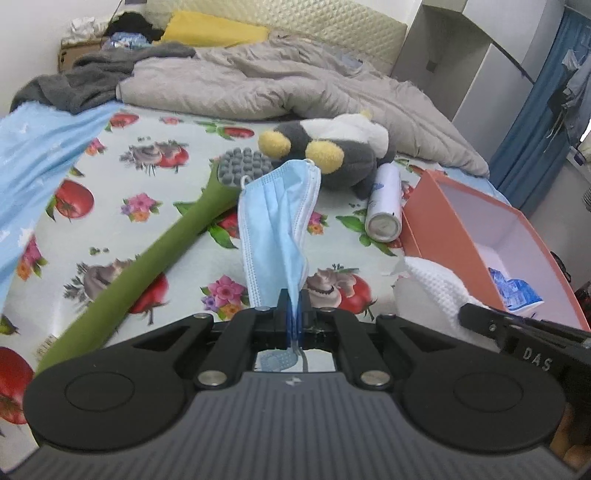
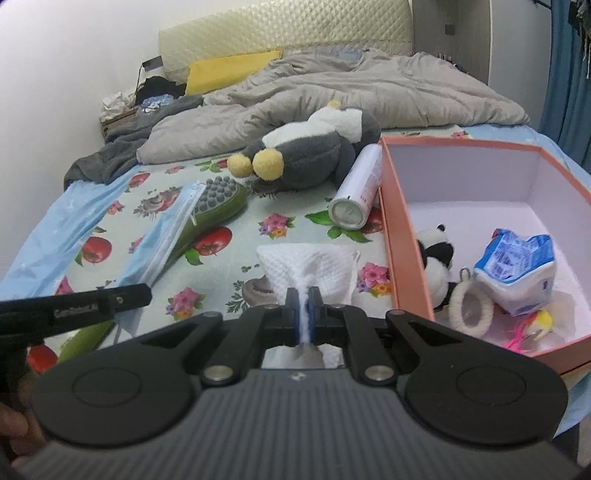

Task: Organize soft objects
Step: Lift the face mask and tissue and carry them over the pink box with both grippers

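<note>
My left gripper (image 1: 294, 295) is shut on a blue face mask (image 1: 275, 225) and holds it up above the bed; the mask also shows in the right wrist view (image 2: 166, 232). My right gripper (image 2: 303, 293) is shut on a white textured cloth (image 2: 314, 266), which also shows in the left wrist view (image 1: 436, 284), just left of the open orange box (image 2: 402, 221). The box holds a panda toy (image 2: 436, 258), a blue-white packet (image 2: 517, 273) and small items. A grey plush penguin (image 1: 332, 151) lies beyond.
A green massage brush (image 1: 166, 236) lies on the fruit-print sheet (image 1: 110, 192). A white spray can (image 1: 386, 206) lies beside the box's left wall. A grey duvet (image 1: 295, 85) and yellow pillow (image 1: 214, 31) fill the far bed.
</note>
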The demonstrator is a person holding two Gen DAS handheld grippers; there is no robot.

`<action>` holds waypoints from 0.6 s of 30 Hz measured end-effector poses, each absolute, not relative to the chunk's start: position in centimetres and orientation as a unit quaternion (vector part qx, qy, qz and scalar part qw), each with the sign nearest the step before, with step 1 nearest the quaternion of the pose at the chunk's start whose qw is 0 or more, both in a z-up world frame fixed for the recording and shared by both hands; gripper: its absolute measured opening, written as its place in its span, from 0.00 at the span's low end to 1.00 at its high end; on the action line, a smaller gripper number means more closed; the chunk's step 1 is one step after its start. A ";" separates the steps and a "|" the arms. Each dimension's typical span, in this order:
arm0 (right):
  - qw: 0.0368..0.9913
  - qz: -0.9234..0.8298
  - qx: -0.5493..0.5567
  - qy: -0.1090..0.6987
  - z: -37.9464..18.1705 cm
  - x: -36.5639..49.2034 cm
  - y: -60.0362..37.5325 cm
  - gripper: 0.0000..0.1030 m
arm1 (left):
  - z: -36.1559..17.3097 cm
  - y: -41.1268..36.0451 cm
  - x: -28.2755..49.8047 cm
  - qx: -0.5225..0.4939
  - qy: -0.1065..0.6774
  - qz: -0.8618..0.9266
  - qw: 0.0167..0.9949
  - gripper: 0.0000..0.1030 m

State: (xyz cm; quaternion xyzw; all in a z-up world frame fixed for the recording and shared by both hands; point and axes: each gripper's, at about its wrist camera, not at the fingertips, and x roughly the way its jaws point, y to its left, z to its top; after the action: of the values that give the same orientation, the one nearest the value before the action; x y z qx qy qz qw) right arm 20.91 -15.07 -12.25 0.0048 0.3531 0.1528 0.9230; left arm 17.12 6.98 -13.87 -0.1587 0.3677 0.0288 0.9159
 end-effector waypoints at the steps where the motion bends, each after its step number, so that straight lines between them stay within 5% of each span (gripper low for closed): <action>1: 0.924 0.153 0.005 0.350 -11.9 20.8 -15.2 0.08 | -13.5 6.9 16.9 -0.155 0.365 0.030 0.918 0.04; 18: 0.937 0.162 0.015 0.308 -5.9 19.1 -16.4 0.08 | -7.0 4.9 15.9 -0.172 0.345 -0.010 0.923 0.04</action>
State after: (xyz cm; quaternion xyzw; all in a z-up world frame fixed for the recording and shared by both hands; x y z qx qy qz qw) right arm 19.08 -16.40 -5.89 0.0149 0.3077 0.1620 0.9375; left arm 15.87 4.93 -7.03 -0.1719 0.3448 -0.0098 0.9228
